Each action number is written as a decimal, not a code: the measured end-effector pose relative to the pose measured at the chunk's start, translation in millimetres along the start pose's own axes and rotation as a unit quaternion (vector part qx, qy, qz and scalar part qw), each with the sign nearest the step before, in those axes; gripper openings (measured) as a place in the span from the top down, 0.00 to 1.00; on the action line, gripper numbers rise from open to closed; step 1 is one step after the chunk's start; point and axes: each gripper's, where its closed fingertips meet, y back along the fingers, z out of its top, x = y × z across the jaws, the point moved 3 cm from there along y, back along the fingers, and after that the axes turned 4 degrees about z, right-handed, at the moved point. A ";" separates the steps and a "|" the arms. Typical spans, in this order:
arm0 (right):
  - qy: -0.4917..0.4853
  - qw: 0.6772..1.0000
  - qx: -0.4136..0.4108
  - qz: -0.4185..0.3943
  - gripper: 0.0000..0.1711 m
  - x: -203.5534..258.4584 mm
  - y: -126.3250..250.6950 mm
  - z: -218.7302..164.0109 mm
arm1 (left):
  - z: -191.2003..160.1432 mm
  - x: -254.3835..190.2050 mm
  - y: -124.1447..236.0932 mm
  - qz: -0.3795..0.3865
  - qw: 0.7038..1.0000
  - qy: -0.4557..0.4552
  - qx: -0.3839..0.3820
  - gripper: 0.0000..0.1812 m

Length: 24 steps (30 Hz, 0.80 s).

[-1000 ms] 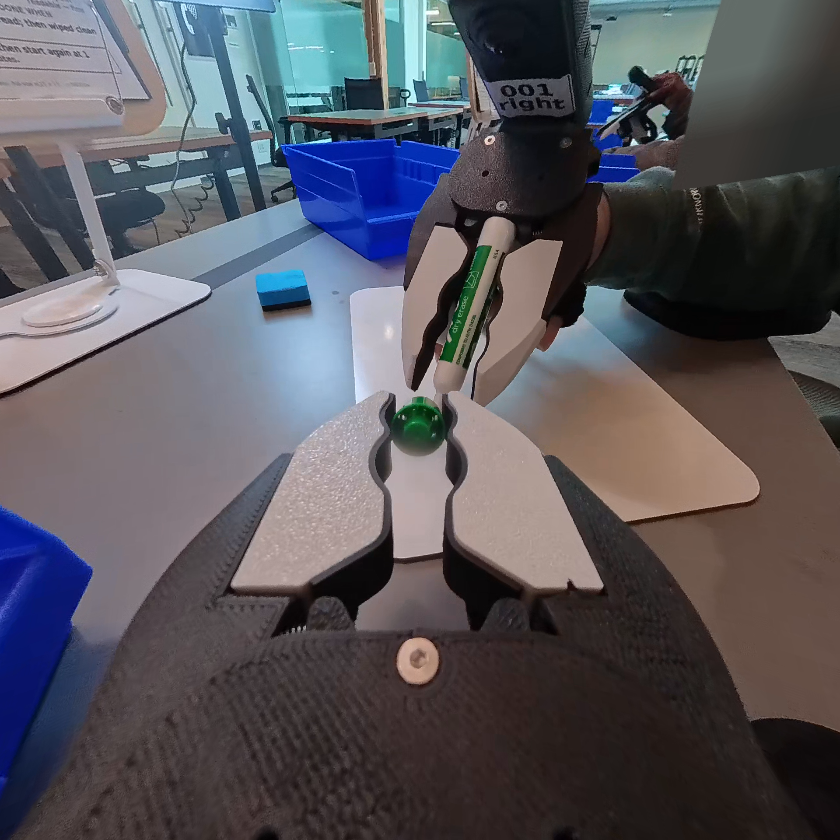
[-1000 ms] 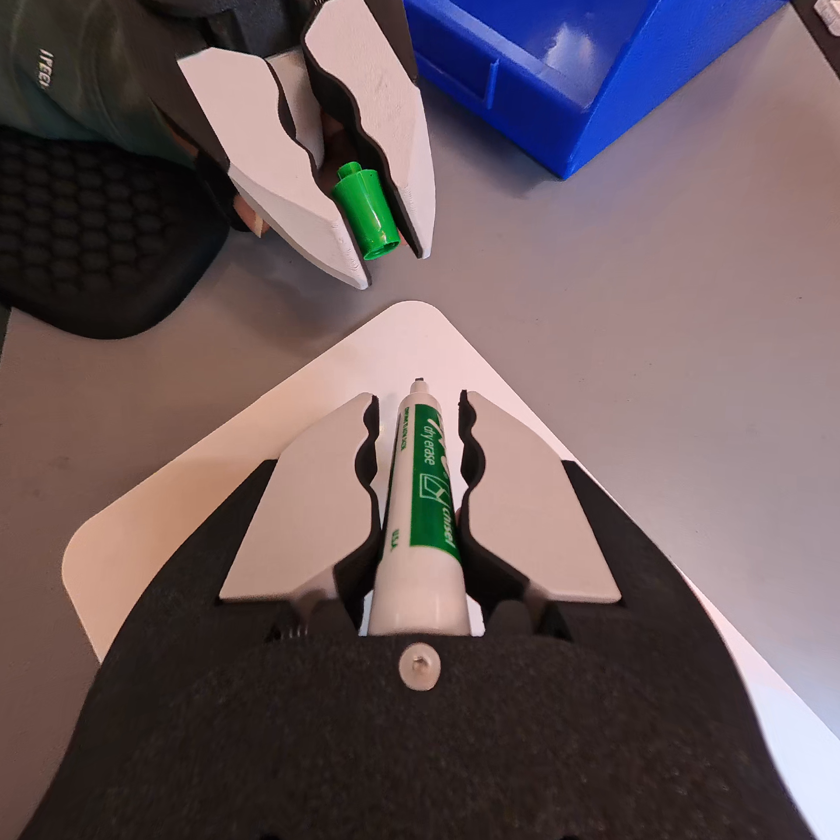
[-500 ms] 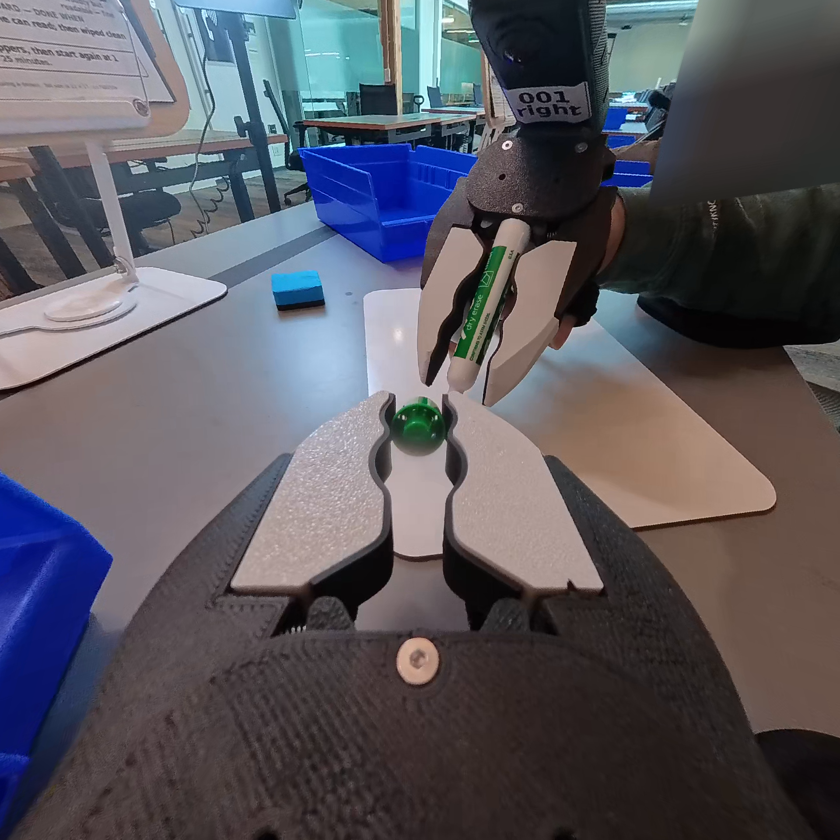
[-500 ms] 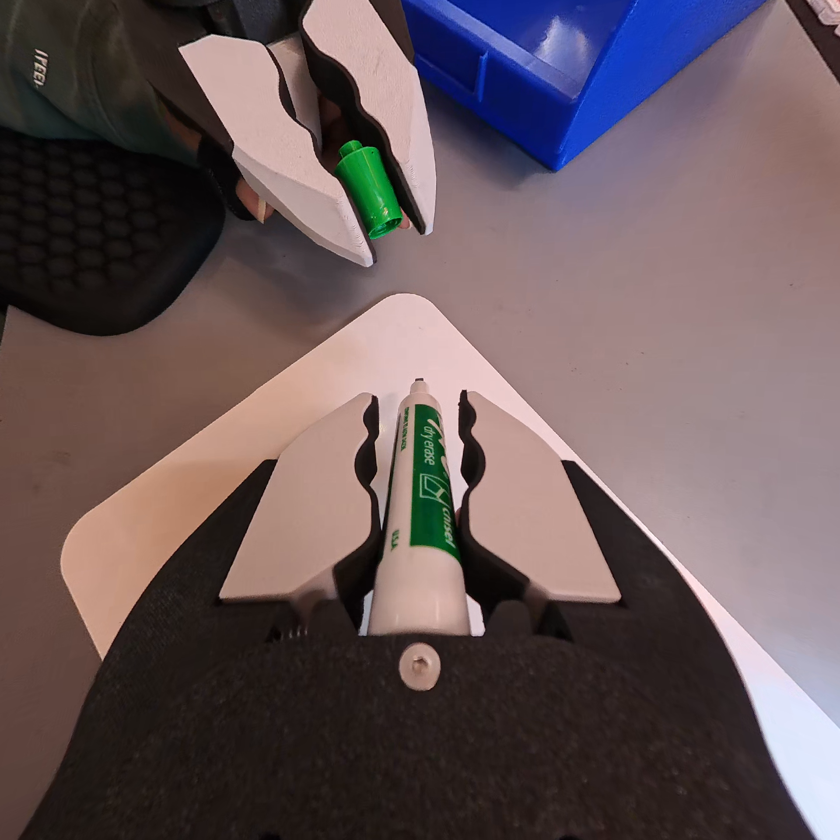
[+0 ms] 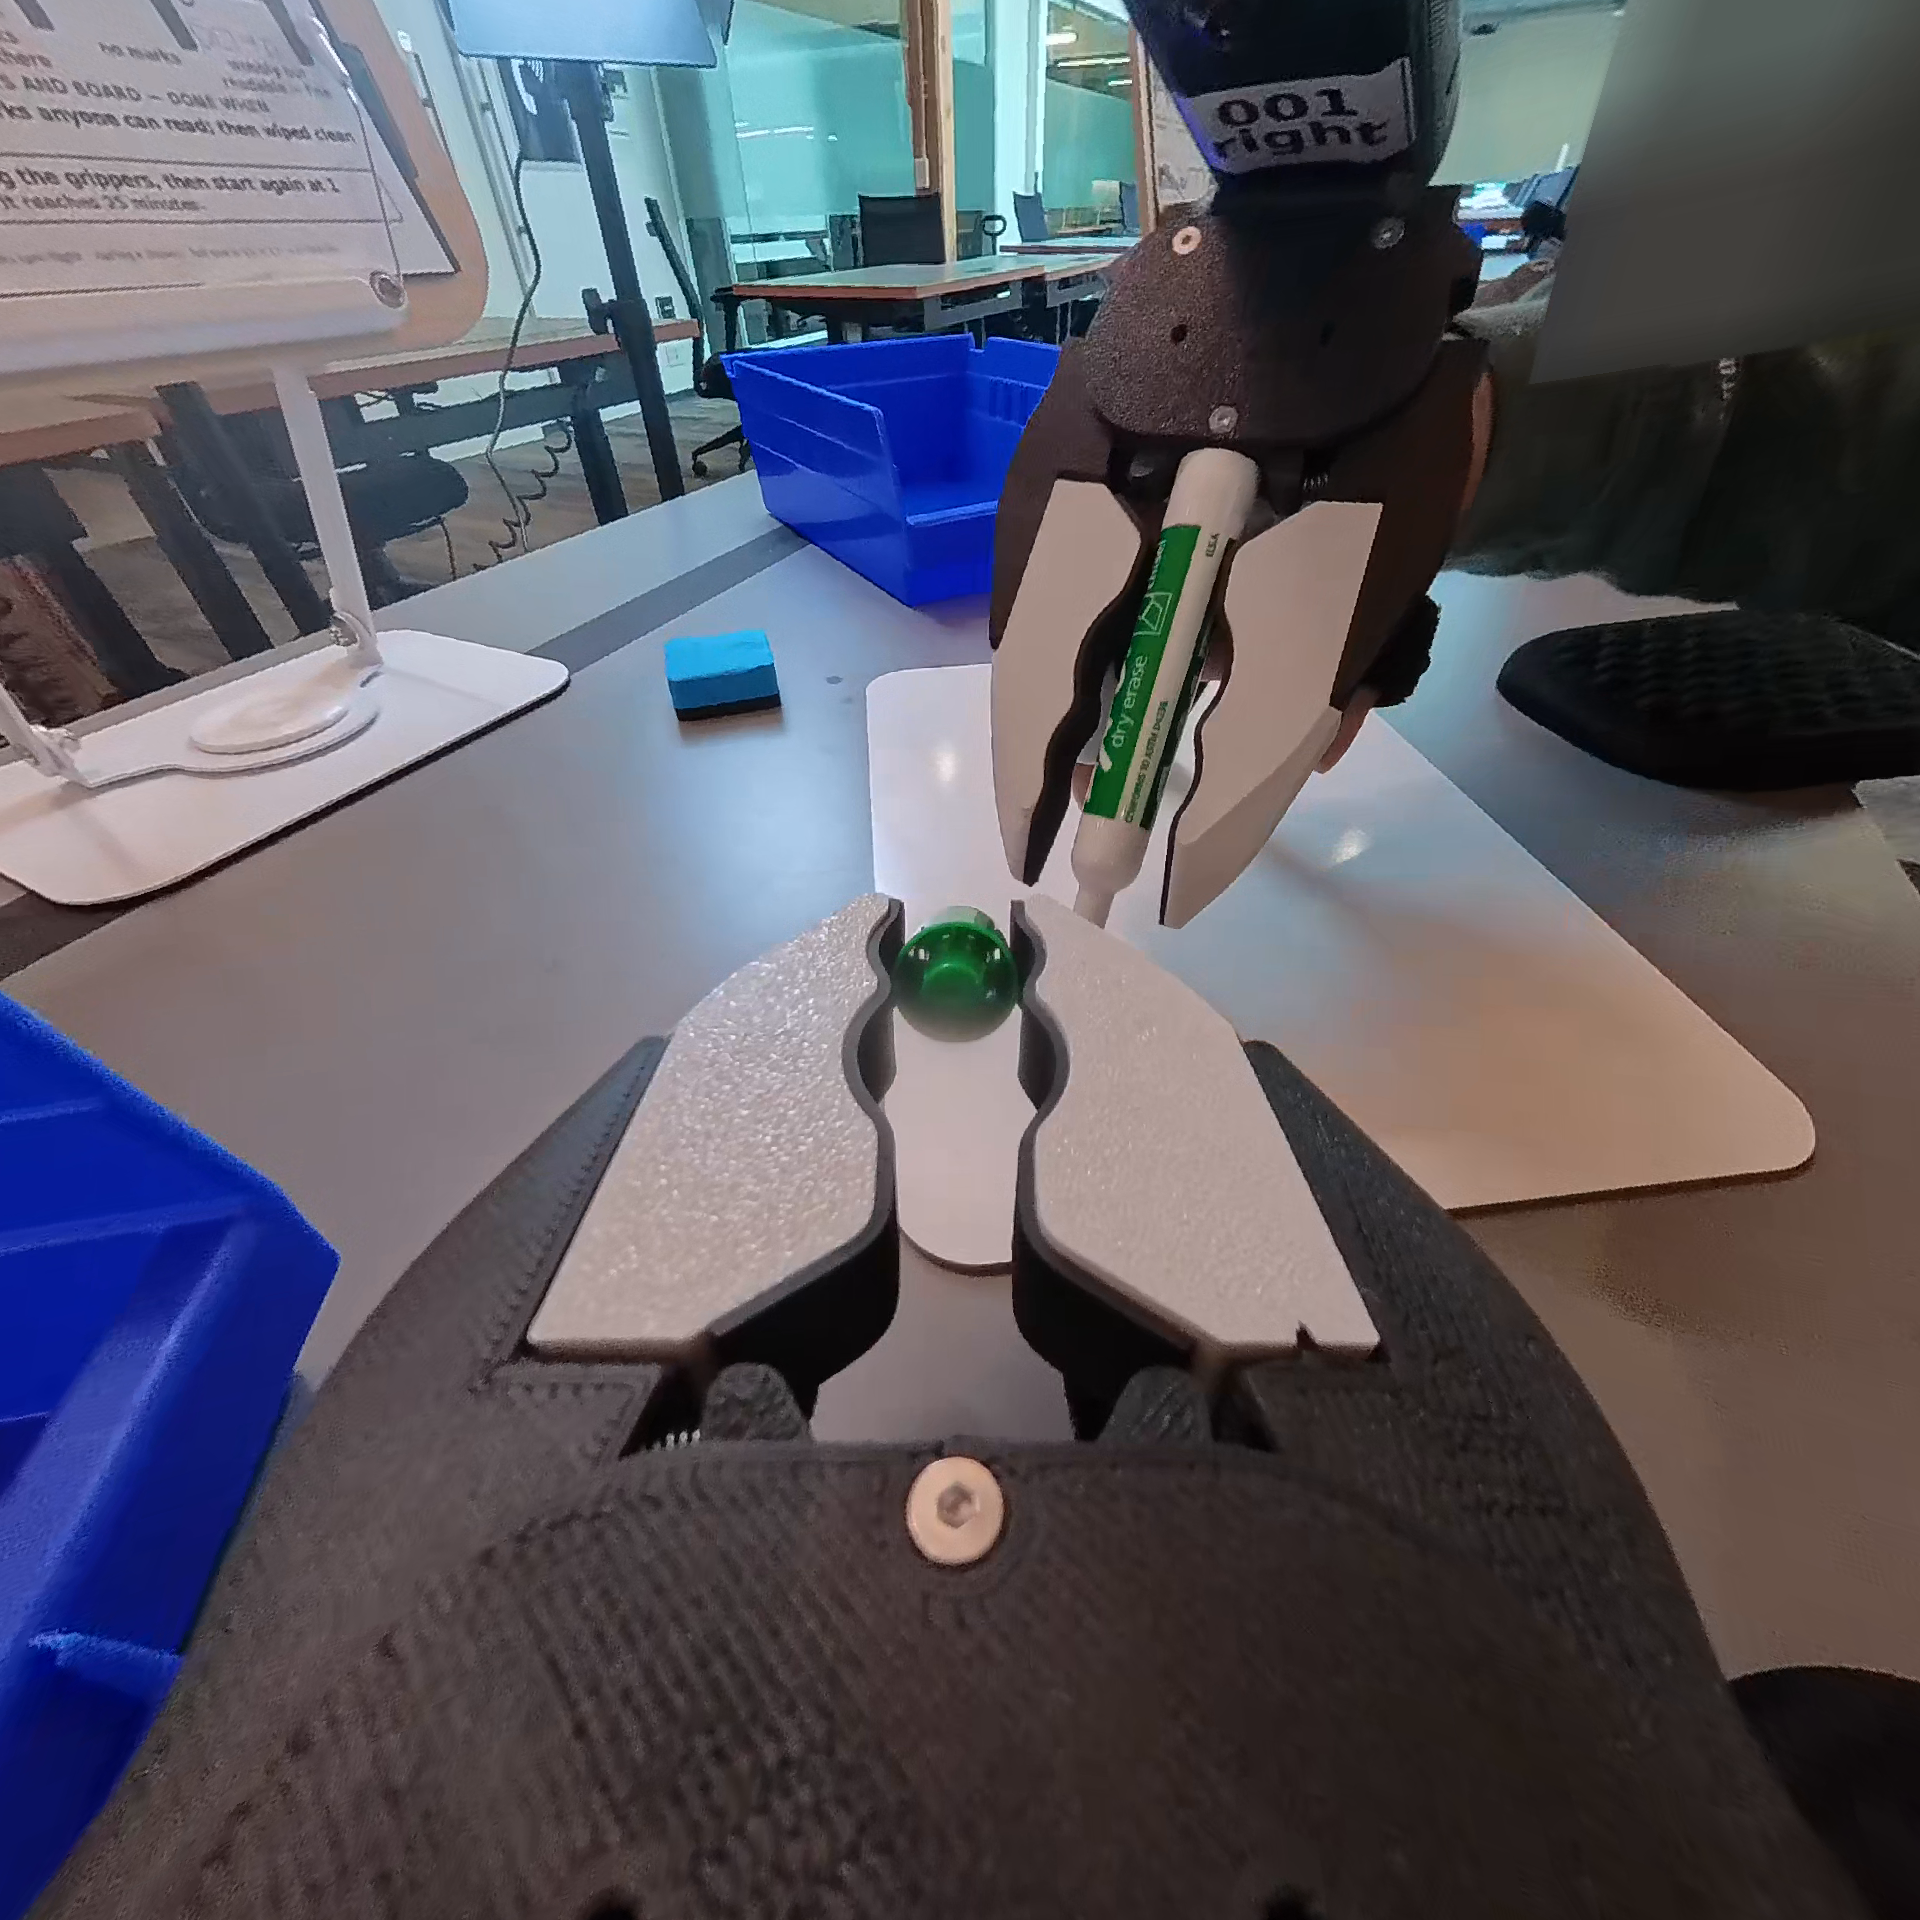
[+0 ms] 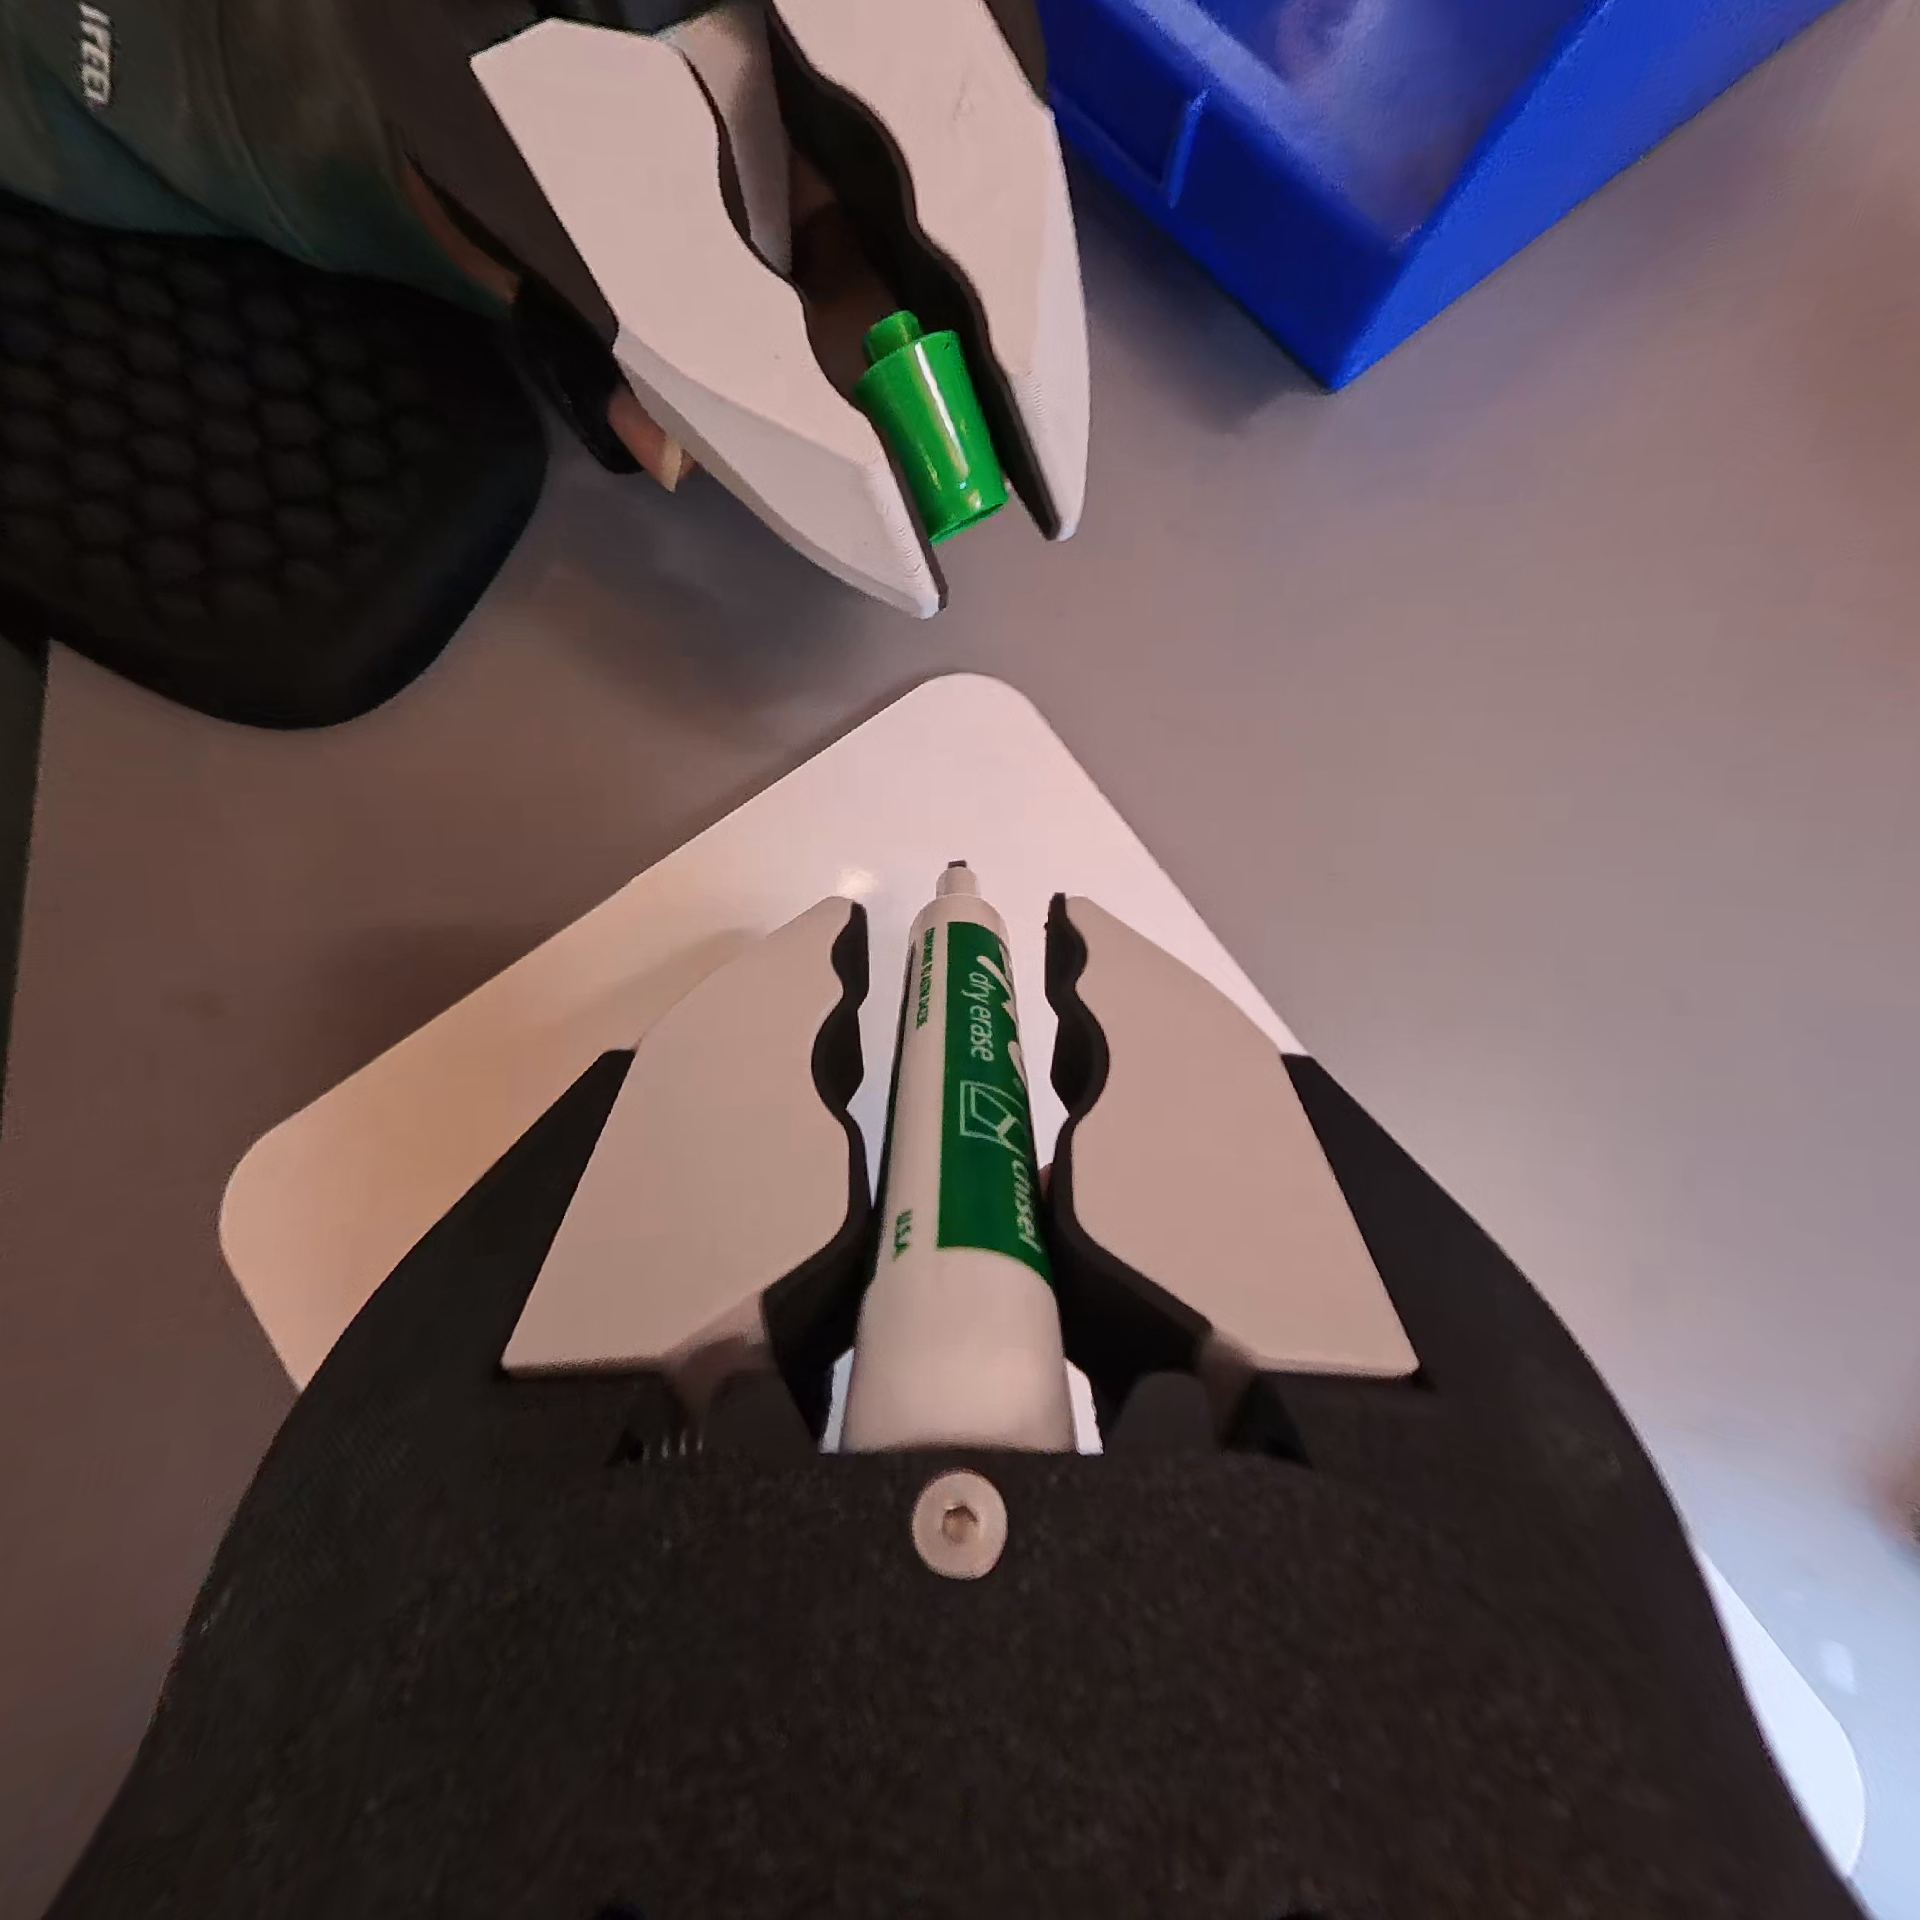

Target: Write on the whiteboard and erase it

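Green-labelled dry-erase marker (image 6: 961, 1132), uncapped and clamped in the right gripper (image 6: 951, 914), hovers over the whiteboard (image 6: 665, 935) corner — lower its tip gently, nearly upright — while left gripper (image 5: 951, 935) fingers pinch the cap (image 5: 954, 982) just beyond that corner.

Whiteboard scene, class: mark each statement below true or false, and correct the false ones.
1. The right gripper holds an uncapped green dry-erase marker. True.
2. The left gripper is empty. False: it grips the green marker cap.
3. The whiteboard already bears green writing. False: its visible surface is blank.
4. The blue eraser lies on the grey table, off the whiteboard. True.
5. The cap sits inside the blue bin. False: it is between the left gripper's fingers.
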 end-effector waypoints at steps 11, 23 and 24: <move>-0.011 0.997 0.075 0.023 0.80 -1.9 -16.4 -12.8 | 0.7 -9.7 -1.2 -0.017 1.000 -0.012 0.010 0.89; -0.023 0.995 0.098 0.024 0.81 -7.5 -23.2 -18.2 | -4.9 -10.1 -3.9 -0.024 0.999 -0.009 0.023 0.89; -0.023 0.994 0.103 0.022 0.81 -8.0 -23.3 -18.9 | -5.3 -10.1 -4.1 -0.025 0.999 -0.009 0.025 0.89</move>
